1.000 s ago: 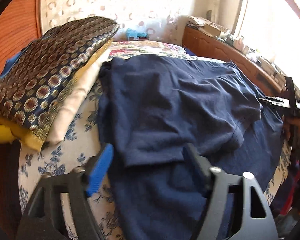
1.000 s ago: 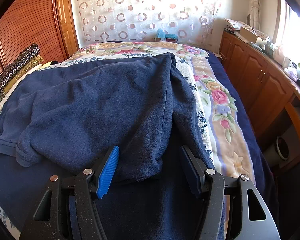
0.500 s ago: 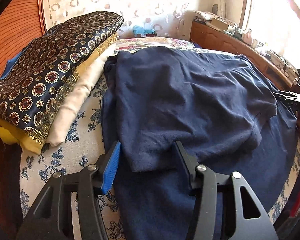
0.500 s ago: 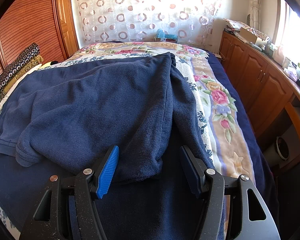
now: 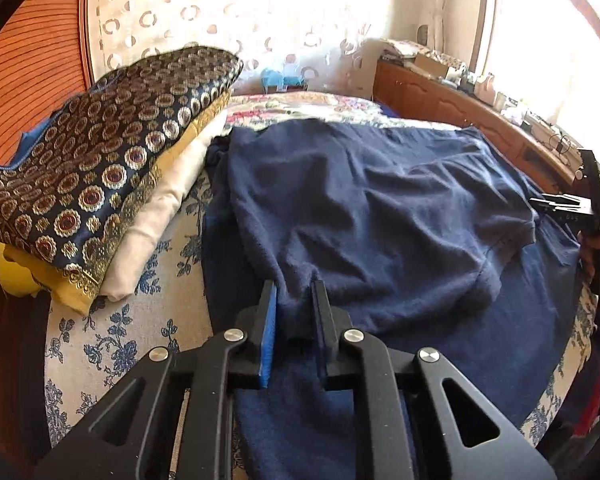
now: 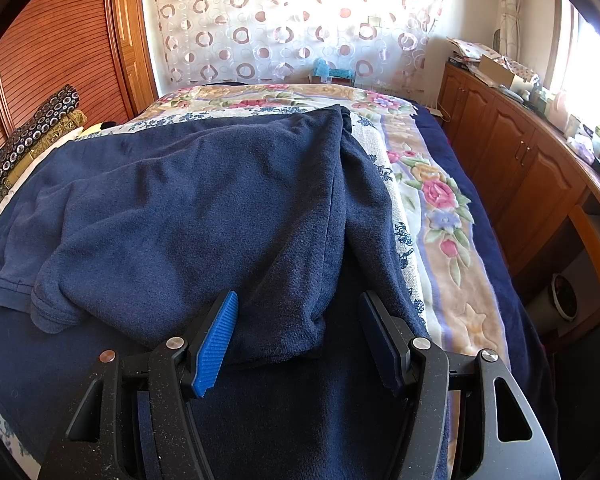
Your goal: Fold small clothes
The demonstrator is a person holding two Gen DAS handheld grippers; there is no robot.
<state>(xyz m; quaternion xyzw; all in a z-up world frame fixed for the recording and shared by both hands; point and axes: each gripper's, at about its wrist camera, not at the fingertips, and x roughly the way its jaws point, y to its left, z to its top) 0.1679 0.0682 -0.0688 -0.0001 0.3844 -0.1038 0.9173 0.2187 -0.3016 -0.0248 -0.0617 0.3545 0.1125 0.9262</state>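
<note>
A navy blue fleece garment [image 5: 372,208] lies folded over on a navy cloth [image 5: 460,352] spread on the bed. My left gripper [image 5: 294,292] is shut on the garment's near left corner. In the right wrist view the same garment [image 6: 188,216] fills the middle, with a sleeve cuff [image 6: 40,304] at the left. My right gripper [image 6: 298,308] is open, its fingers astride the garment's near folded corner [image 6: 284,340]. The right gripper [image 5: 580,208] also shows at the far right of the left wrist view.
A stack of folded fabrics with a dark patterned piece on top [image 5: 100,176] sits at the left of the bed. A floral bedspread [image 6: 440,200] covers the bed. Wooden cabinets [image 6: 520,160] with clutter line the right wall. A curtain [image 6: 284,20] hangs behind.
My left gripper moved forward onto the garment's corner and closed on it. My right gripper has stayed still and open.
</note>
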